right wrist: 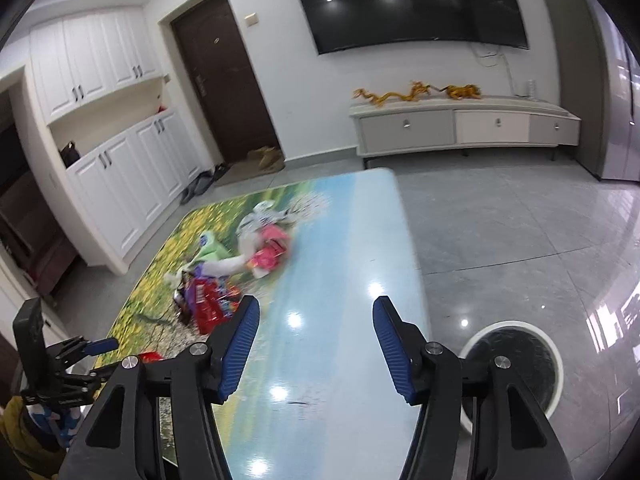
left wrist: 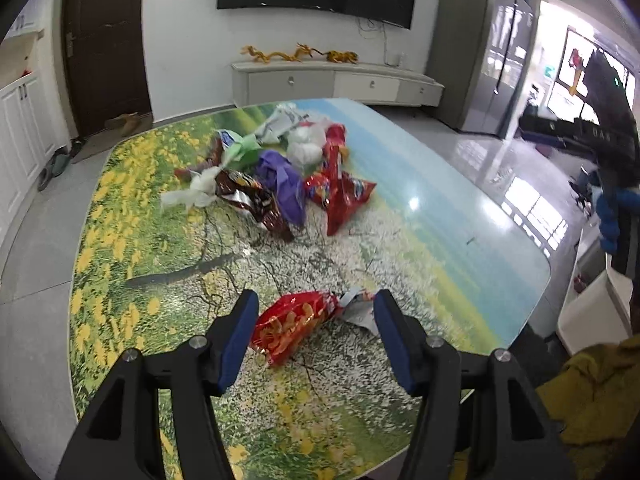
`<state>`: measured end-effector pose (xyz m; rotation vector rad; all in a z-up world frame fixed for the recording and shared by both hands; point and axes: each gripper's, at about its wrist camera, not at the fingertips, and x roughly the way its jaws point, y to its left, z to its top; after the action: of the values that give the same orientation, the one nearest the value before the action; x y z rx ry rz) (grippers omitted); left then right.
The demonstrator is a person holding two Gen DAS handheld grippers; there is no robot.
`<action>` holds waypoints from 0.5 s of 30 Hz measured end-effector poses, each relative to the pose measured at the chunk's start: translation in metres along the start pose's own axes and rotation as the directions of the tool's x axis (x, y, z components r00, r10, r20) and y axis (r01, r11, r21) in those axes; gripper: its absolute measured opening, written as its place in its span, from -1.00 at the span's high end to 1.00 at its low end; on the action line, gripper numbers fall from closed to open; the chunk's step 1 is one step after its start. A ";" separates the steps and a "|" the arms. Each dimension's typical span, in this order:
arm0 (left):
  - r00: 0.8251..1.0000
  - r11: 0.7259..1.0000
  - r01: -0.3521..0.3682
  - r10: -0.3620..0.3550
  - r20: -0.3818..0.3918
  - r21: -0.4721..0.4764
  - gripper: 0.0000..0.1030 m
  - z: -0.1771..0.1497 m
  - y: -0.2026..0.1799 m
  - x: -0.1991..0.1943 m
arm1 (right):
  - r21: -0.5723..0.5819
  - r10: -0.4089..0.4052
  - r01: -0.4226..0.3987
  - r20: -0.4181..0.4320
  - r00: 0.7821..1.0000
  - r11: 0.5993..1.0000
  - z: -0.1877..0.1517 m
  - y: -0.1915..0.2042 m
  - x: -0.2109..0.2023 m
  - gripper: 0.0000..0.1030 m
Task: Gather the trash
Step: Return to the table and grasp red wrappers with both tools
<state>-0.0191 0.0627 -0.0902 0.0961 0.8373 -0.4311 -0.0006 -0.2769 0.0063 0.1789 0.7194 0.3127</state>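
Observation:
A red snack bag point(left wrist: 292, 326) with a torn silver end lies on the flower-print table point(left wrist: 160, 280), alone near the front edge. My left gripper point(left wrist: 316, 300) is open just above it, one finger on each side, not touching. A pile of trash point(left wrist: 276, 172) with red, brown, purple, green and white wrappers lies further back; it also shows in the right wrist view point(right wrist: 236, 268). My right gripper point(right wrist: 316, 308) is open and empty over the blue side of the table point(right wrist: 340, 360). A round white bin with a black liner point(right wrist: 516, 364) stands on the floor to its right.
A white TV cabinet point(right wrist: 460, 124) stands against the far wall under a wall-mounted TV point(right wrist: 408, 0). White cupboards point(right wrist: 116, 160) and a dark door point(right wrist: 224, 84) are at the left. The left gripper's body point(right wrist: 60, 356) shows at the right view's lower left.

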 end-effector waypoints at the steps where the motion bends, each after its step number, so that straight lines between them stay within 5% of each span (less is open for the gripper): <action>1: 1.000 1.000 0.007 -0.006 -0.012 0.012 -0.13 -0.001 0.002 0.006 | -0.014 0.008 -0.009 -0.022 1.000 1.000 0.000 0.008 0.008 -0.14; 15: 0.985 0.987 0.163 -0.162 -0.062 0.016 0.01 -0.009 0.021 0.044 | -0.197 0.057 -0.108 -0.248 0.967 0.975 -0.002 0.106 0.112 -0.24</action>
<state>0.0092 0.0691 -0.1304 0.0602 0.9036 -0.5926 0.0542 -0.1390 -0.0362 -0.0305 0.9149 0.4933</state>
